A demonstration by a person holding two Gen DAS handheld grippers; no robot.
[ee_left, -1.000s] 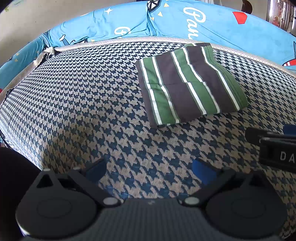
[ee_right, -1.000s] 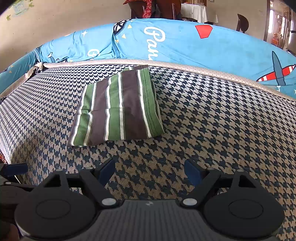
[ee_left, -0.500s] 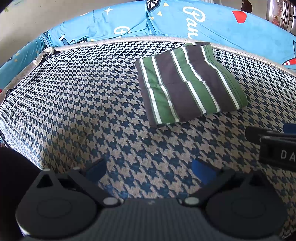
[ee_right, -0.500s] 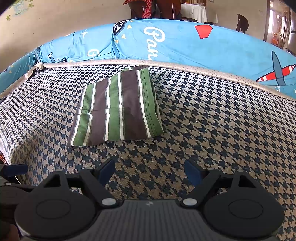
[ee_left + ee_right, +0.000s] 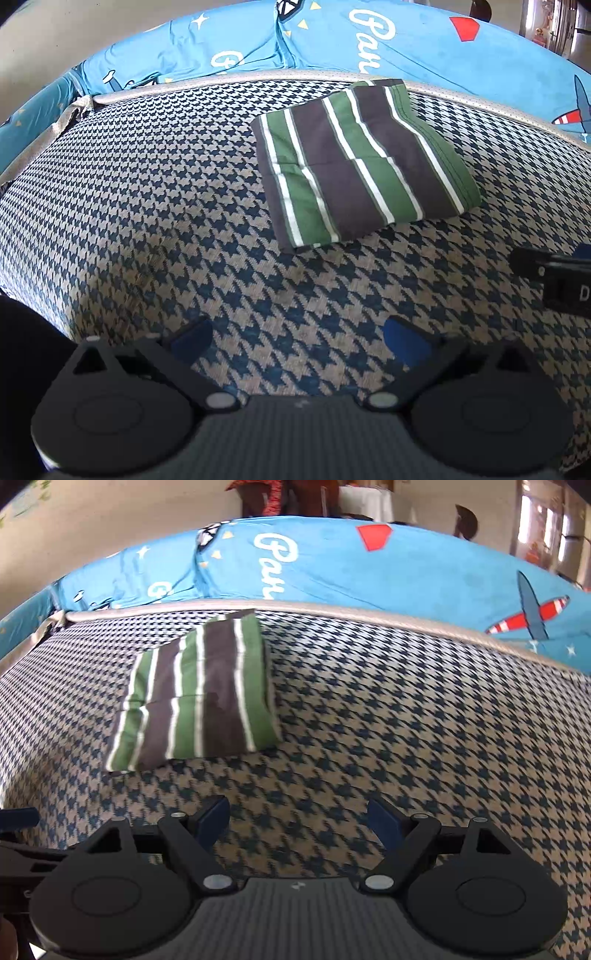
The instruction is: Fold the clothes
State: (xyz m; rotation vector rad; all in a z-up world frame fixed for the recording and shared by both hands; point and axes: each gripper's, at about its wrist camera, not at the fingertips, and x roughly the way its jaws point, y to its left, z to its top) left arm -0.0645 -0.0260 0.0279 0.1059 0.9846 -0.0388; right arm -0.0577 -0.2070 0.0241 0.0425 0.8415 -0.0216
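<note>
A folded garment (image 5: pixel 364 166) with green, dark grey and white stripes lies flat on the houndstooth surface (image 5: pixel 147 192), near its far edge. In the right wrist view the same garment (image 5: pixel 199 698) sits left of centre. My left gripper (image 5: pixel 297 338) hangs open over the near part of the surface, well short of the garment, with nothing between its blue pads. My right gripper (image 5: pixel 298 821) is open too, empty, to the right of the garment and nearer than it. The right gripper's side (image 5: pixel 554 273) shows at the right edge of the left wrist view.
A pale piped border (image 5: pixel 332 609) runs along the far edge of the houndstooth surface. Behind it lies blue bedding (image 5: pixel 406 565) with planes and lettering. Furniture and a doorway (image 5: pixel 535 535) stand far back. The left gripper's tip (image 5: pixel 18 818) pokes in at the left edge.
The right wrist view has tilted up and pulled back, so the garment sits lower and smaller in it. The left gripper has stayed still. Both stay open.
</note>
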